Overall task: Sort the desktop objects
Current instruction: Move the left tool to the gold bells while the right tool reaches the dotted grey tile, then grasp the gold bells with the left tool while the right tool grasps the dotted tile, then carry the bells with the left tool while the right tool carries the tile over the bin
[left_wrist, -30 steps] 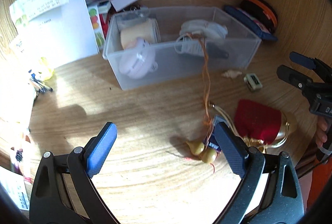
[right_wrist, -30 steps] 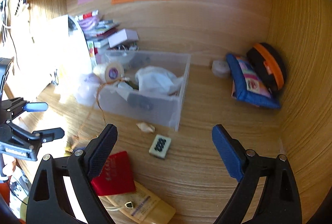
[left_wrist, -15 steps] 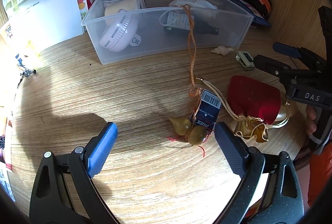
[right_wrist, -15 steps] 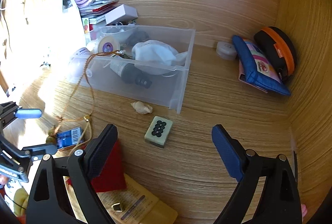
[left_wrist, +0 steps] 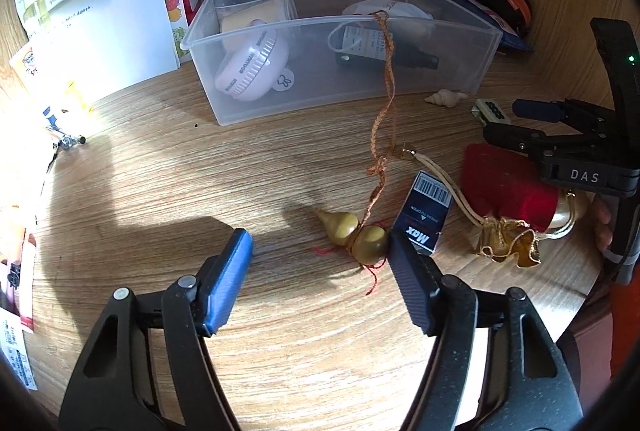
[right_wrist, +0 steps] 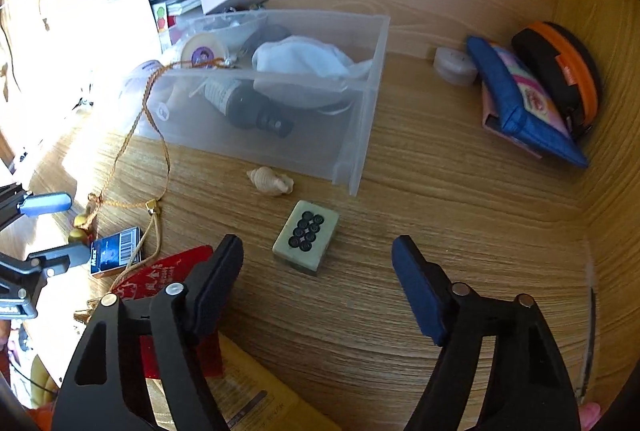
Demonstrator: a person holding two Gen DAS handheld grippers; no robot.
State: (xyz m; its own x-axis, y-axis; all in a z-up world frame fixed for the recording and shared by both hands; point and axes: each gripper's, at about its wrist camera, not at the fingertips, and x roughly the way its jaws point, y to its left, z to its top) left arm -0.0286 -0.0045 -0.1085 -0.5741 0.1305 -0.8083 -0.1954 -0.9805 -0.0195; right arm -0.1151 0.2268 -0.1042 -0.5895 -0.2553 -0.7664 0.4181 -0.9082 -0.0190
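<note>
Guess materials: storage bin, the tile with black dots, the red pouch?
Storage bin: frosted translucent plastic; its contents show hazily through the walls.
Tile with black dots: hard and glossy, cream face over a greenish base, likely plastic or resin.
Red pouch: matte, velvet-like fabric with a gold cord; exact cloth unclear.

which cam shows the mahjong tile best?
Right wrist: the mahjong tile lies whole, dotted face up, just ahead of the open right tool. Left wrist catches it small and edge-on near the seashell.
</note>
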